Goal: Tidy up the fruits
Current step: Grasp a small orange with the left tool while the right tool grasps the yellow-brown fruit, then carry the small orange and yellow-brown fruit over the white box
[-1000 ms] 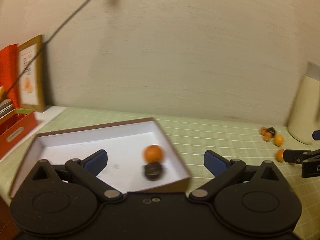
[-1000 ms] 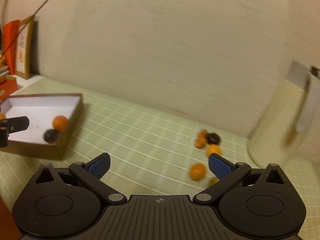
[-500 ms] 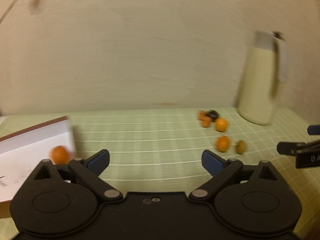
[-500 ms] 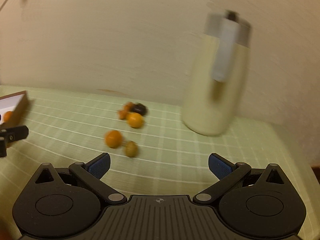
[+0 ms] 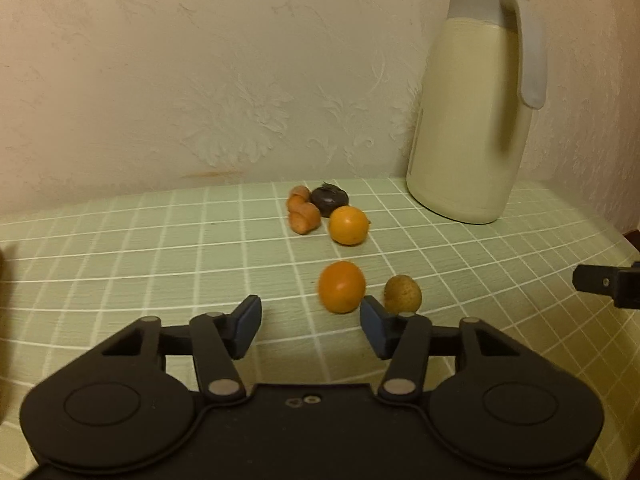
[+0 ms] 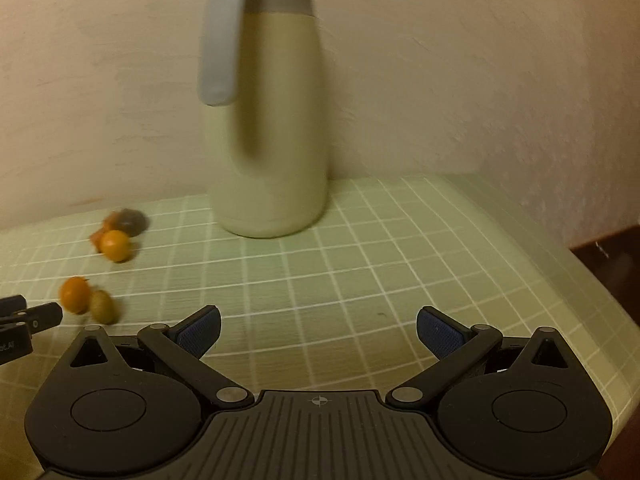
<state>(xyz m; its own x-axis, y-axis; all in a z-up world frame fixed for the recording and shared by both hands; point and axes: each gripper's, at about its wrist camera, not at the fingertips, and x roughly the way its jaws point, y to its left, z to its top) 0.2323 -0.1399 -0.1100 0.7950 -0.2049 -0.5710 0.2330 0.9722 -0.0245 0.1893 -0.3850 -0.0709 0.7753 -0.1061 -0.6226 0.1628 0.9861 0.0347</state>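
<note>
Loose fruits lie on the green checked tablecloth point(image 5: 160, 248). In the left wrist view an orange fruit point(image 5: 341, 287) sits just beyond my left gripper point(image 5: 310, 328), whose jaws are closing with nothing between them. A small brownish-green fruit point(image 5: 402, 294) lies beside the right blue fingertip. Farther back are another orange fruit point(image 5: 348, 225), a dark round fruit point(image 5: 330, 200) and some small orange pieces point(image 5: 303, 214). My right gripper point(image 6: 318, 332) stands open over bare cloth; the same fruits point(image 6: 75, 294) lie to its left, blurred.
A tall cream jug with a grey lid and handle point(image 5: 472, 120) stands by the wall at the back right, also in the right wrist view point(image 6: 272, 128). The table's right edge point(image 6: 592, 280) drops off to dark wood. The textured wall bounds the back.
Both grippers have swung right, away from the white box toward the loose fruits and jug, and come lower. The left jaws have narrowed. The box has left both views.
</note>
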